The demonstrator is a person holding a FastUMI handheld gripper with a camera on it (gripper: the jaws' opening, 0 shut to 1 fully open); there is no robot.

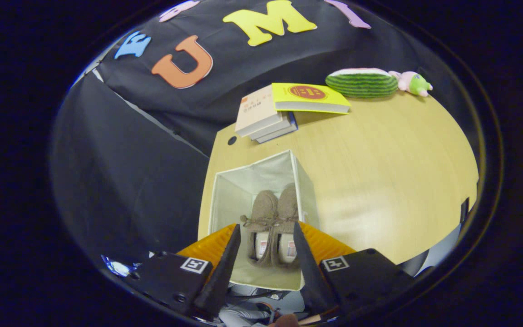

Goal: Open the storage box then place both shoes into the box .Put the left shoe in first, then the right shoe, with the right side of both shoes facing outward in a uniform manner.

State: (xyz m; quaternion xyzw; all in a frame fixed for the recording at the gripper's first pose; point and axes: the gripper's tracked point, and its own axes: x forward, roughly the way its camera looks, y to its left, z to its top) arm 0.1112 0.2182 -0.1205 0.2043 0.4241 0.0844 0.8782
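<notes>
Both shoes (273,222) already sit side by side down in the open storage box (225,190) just ahead of my gripper (266,254) - fingers spread wide, holding nothing - so I'd back out straight, careful not to clip the soft box wall.

Hardly any writing could be made out. The yellow book (310,97), lying on top of the stack of books (265,119) at the far edge of the bench (379,168), bore a round red emblem whose characters were too small to read, and the pale book beneath it had a short line of print that was just as illegible. White labels with red marks sat inside the two shoes (274,227) in the storage box (225,200), also unreadable, and the hand-held gripper (266,245), its fingers spread apart, carried two square black-and-white marker tags without words.
</notes>
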